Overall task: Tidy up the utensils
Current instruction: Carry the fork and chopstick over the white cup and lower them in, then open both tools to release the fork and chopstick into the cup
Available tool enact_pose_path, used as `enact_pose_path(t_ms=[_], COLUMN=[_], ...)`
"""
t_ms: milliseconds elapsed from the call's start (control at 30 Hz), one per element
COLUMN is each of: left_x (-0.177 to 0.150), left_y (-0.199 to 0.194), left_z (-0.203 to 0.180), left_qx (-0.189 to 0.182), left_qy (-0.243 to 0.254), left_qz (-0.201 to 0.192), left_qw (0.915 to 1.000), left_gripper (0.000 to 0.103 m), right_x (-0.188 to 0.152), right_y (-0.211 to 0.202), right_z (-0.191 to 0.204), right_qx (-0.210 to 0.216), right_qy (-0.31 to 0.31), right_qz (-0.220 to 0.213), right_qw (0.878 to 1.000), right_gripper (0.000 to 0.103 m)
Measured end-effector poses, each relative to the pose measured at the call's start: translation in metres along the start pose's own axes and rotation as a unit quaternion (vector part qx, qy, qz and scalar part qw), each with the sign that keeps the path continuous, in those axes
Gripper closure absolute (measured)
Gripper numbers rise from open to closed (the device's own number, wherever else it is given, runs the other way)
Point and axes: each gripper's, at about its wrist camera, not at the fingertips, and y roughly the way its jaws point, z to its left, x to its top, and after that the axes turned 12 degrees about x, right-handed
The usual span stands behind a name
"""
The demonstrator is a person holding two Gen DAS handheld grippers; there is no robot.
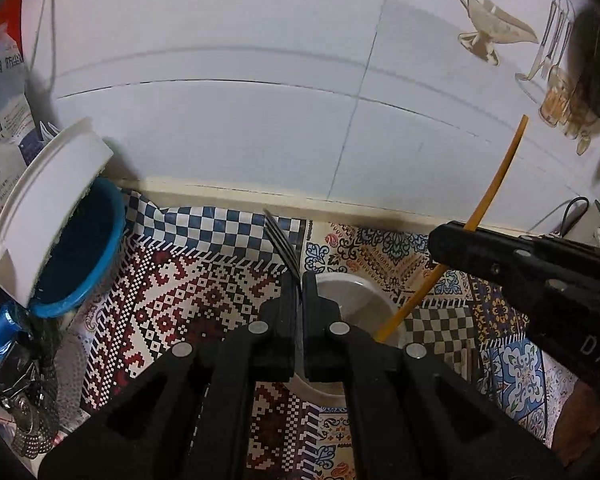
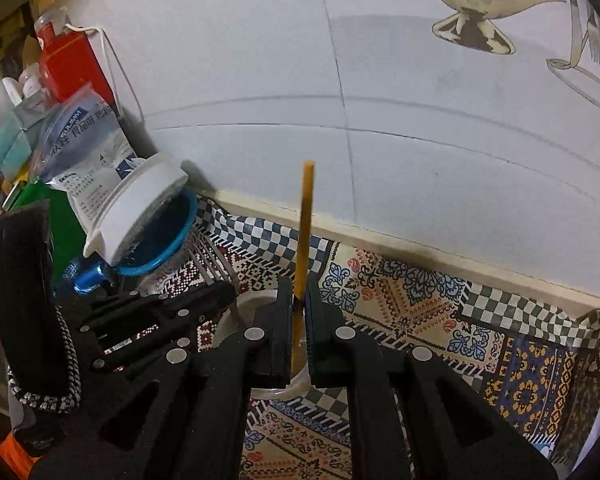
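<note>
1. The counter (image 1: 204, 280) is wearing a busy patterned cloth and is running up to a white tiled wall (image 1: 240, 120) along its back edge.
2. Clutter is crowding the counter's left end: a white lid (image 1: 48, 204) is leaning tilted over a blue bowl (image 1: 88, 252), with printed packets (image 2: 84, 140) standing behind them.
3. A white cup (image 1: 356, 296) is sitting in the middle of the counter, near the back edge, directly under both tools; it is likely the holder for the utensils.
4. The left gripper (image 1: 300, 292) is clamping a fork (image 1: 282, 240) tight, tines pointing up and away towards the wall, handle hidden between the closed fingers above the cup.
5. The right gripper (image 2: 299, 308) is pinching a chopstick (image 2: 305, 232) near its lower part, the long upper end standing free and the lower tip reaching into the cup.
6. The two grippers are working close beside each other over one small opening, so they could be bumping together or knocking the cup over.
7. The chopstick is being held low on a thin shaft, so it may be pivoting in the pads and tipping out past the rim on release.
8. The fork is angled rather than upright; dropped like this, it could be catching the rim and sliding onto the cloth.
</note>
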Motion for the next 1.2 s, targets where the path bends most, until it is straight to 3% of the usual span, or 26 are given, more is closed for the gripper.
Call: enact_pose_path(t_ms=[200, 367, 467, 933, 1200], left_x=[0.002, 0.005, 0.007, 0.004, -0.019], left_y=[-0.010, -0.030, -0.045, -0.147, -0.191], left_z=[-0.003, 0.001, 0.004, 0.006, 0.006], left_qx=[0.006, 0.008, 0.006, 0.010, 0.005], left_qy=[0.009, 0.002, -0.004, 0.002, 0.020], left_qz=[-0.004, -0.021, -0.031, -0.109, -0.131], left_qw=[0.9999, 0.9998, 0.9995, 0.9939, 0.9912], left_gripper=[0.102, 0.098, 0.093, 0.050, 0.042], right_x=[0.000, -0.002, -0.003, -0.018, -0.050], right_y=[0.001, -0.015, -0.027, -0.107, -0.154], right_z=[-0.002, 0.002, 0.006, 0.043, 0.052], right_qx=[-0.007, -0.017, -0.027, -0.045, -0.071], right_qy=[0.004, -0.001, -0.007, -0.028, -0.017], right_qz=[0.015, -0.003, -0.015, -0.081, -0.113], right_qw=[1.000, 1.000, 0.999, 0.995, 0.991], right_gripper=[0.091, 0.066, 0.060, 0.058, 0.051])
